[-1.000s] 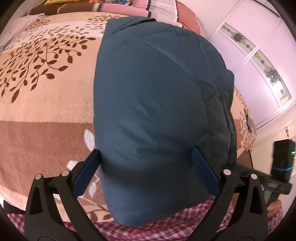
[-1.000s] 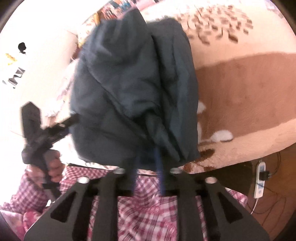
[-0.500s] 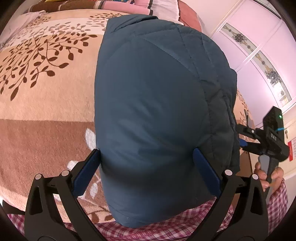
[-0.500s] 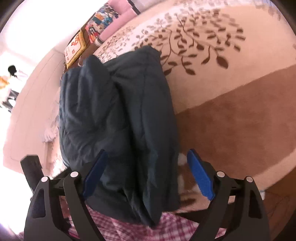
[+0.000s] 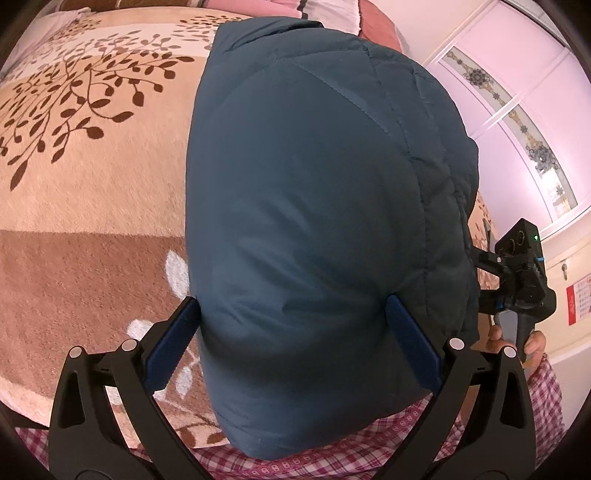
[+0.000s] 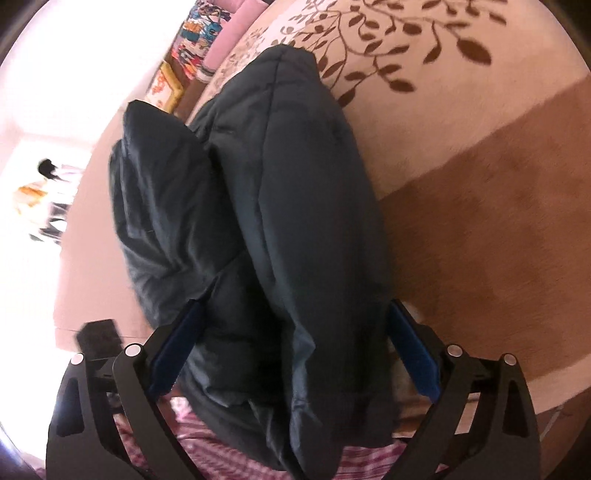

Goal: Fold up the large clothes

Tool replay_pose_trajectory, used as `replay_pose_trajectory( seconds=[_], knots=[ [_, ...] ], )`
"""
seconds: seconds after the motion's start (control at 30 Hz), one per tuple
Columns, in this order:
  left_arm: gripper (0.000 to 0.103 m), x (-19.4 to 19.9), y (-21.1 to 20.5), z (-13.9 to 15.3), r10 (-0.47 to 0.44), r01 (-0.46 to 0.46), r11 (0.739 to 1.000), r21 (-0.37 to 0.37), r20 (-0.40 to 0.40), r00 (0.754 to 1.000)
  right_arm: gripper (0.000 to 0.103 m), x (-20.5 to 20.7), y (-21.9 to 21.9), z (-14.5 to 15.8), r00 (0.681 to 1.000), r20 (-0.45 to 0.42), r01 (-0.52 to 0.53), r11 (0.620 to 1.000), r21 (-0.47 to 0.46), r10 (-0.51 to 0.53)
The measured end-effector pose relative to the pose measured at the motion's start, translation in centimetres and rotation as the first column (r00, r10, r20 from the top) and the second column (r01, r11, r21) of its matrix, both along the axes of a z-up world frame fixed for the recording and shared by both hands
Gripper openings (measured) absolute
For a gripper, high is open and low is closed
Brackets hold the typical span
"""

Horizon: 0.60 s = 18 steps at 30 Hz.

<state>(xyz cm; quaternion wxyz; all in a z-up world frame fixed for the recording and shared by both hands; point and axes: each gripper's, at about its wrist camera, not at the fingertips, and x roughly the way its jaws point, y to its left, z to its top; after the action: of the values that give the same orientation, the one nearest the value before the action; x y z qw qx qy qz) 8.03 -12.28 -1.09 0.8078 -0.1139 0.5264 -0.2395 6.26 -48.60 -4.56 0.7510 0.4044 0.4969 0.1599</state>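
A dark teal padded jacket (image 5: 314, 184) lies folded into a thick bundle on the bed blanket (image 5: 92, 192). My left gripper (image 5: 291, 310) stands wide, its blue pads (image 5: 173, 343) at either side of the bundle's near end; the bulging fabric hides the tips. In the right wrist view the jacket (image 6: 295, 192) shows two puffy layers side by side. My right gripper (image 6: 291, 310) straddles its near end, jaws opening, the jacket between them without being pinched. A hand (image 5: 533, 338) holds that gripper's handle at the bundle's right edge.
The beige and brown blanket with a leaf pattern (image 6: 480, 206) spreads to both sides of the jacket. Pillows (image 5: 332, 11) and colourful cushions (image 6: 192, 40) line the bed's far end. Pink wardrobe doors (image 5: 517, 96) stand at the right. The person's plaid clothing (image 5: 369, 456) fills the bottom edge.
My right gripper was pinched on a jacket fold, then let go and spread wide while sinking toward the bundle. The jacket has settled on the bed. My left gripper stays as it was.
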Motion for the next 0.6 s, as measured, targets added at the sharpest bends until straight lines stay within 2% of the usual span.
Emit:
replay_pose_trajectory(
  seconds=[0.27, 0.47, 0.6],
  knots=[
    [0.099, -0.1, 0.0, -0.2, 0.002, -0.002, 1.000, 0.004, 0.002, 1.000, 0.096, -0.2, -0.7, -1.6, 1.000, 0.011, 0.009, 0.998, 0.067, -0.010],
    [0.100, 0.1, -0.2, -0.4, 0.013, -0.013, 1.000, 0.018, -0.008, 1.000, 0.097, -0.3, -0.3, -3.3, 1.000, 0.003, -0.025, 0.999, -0.029, 0.025],
    [0.099, 0.0, -0.2, -0.4, 0.019, -0.019, 1.000, 0.017, -0.009, 1.000, 0.097, -0.6, -0.6, -3.6, 1.000, 0.015, -0.016, 1.000, -0.014, 0.016]
  ],
)
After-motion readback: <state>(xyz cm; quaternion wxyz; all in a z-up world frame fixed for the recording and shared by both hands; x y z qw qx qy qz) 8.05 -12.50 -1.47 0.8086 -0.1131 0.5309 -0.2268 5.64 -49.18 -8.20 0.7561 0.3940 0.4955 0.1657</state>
